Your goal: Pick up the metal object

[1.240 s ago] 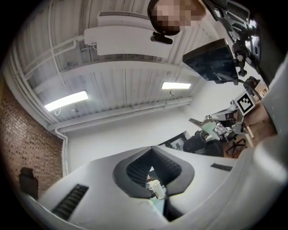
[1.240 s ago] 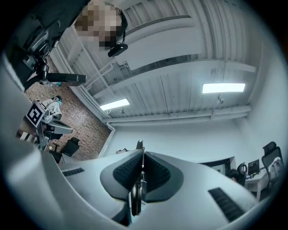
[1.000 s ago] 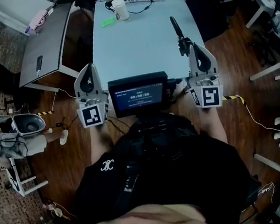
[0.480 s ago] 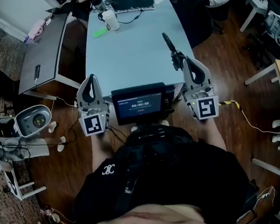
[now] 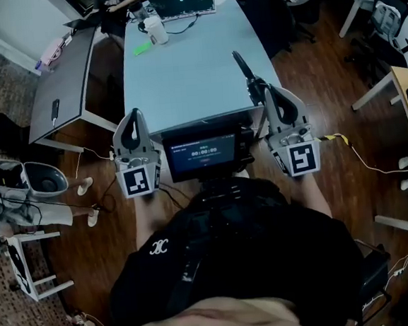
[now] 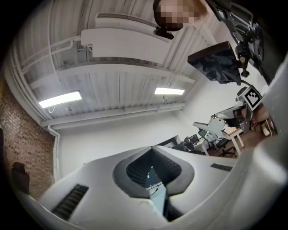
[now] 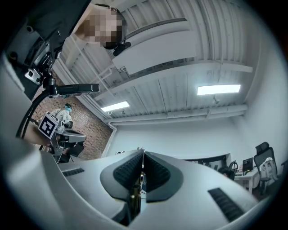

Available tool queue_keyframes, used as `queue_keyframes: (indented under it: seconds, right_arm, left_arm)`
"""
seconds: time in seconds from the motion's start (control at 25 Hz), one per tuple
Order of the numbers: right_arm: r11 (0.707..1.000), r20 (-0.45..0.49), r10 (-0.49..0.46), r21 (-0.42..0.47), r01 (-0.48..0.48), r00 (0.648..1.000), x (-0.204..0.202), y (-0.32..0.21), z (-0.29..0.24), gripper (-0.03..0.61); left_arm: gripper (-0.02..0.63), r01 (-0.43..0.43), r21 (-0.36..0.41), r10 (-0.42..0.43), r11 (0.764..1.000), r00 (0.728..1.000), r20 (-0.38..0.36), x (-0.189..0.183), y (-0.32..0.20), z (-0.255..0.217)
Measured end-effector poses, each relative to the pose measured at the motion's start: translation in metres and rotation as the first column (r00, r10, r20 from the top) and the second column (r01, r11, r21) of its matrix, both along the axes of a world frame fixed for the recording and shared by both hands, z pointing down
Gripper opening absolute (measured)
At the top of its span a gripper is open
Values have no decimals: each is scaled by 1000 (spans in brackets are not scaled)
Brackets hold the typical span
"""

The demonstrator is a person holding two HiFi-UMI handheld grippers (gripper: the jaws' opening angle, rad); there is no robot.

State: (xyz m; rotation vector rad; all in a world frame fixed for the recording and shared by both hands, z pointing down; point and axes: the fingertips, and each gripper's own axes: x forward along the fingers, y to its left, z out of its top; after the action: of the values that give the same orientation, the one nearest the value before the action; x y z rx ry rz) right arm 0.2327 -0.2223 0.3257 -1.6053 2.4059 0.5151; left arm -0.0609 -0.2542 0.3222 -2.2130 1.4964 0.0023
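Near: chest-mounted screen (image 5: 203, 152) at the edge of a pale blue table (image 5: 189, 75) on a dark wooden floor (image 5: 323, 63). Far end: cup (image 5: 155, 29), laptop (image 5: 183, 1). Since a second ago, more of that far end shows and both grippers keep their pose. Left gripper (image 5: 134, 115): tips together, empty. Right gripper (image 5: 269, 90): clamped on the metal object (image 5: 241, 64), dark and slender, jutting over the table's right edge.

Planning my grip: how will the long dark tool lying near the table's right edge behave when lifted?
The long dark tool looks rigid, so probably won't droop. Its near end looks thicker, so it may tip if gripped mid-length.
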Motion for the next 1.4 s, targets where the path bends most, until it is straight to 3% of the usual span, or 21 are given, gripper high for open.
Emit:
queue_keyframes:
  seconds: [0.2,0.52,0.8,1.4]
  right_arm:
    - [999,8,24,29,-25,1000,-36,95,6,-16]
    - [996,95,72,52,-77,993,-78,235,2,-15]
    - [997,89,70,16,-71,994,-80,348,5,-15]
    - [997,105,62,33,-66,993,-76,353,-6,-17]
  left_arm:
    - [11,-17,29,17,999,1000,2,-40,87,15]
    - [9,-53,15,52,999,999,10,-92,216,28]
    - [9,-82,13,81,997,996,25,-84,320,22]
    - [9,-87,-3,87,996,995,-45,-87,324,16]
